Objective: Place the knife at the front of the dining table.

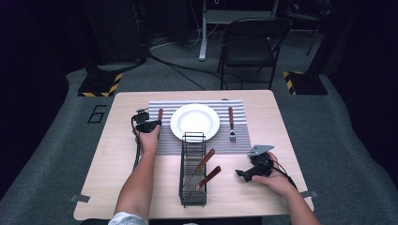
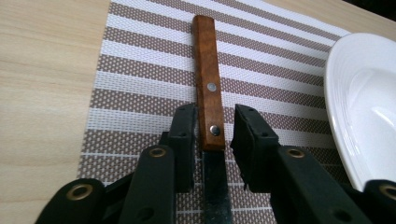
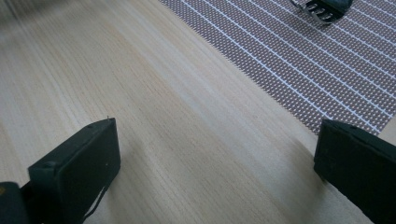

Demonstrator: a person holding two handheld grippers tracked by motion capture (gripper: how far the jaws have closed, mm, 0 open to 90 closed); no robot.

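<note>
The knife lies on the mat left of the plate. The left tool straddles its handle, jaws slightly parted, not pressing. The right tool gapes wide, empty, over the counter.

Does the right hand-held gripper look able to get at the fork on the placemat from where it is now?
Probably yes. The right hand-held gripper has its jaws wide apart over bare table, and the fork lies uncovered on the placemat just beyond it, with the wire caddy off to the side.

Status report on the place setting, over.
Left gripper open astride knife lying on placemat. Right gripper open over bare table. Plate close beside knife; nothing blocking.
</note>
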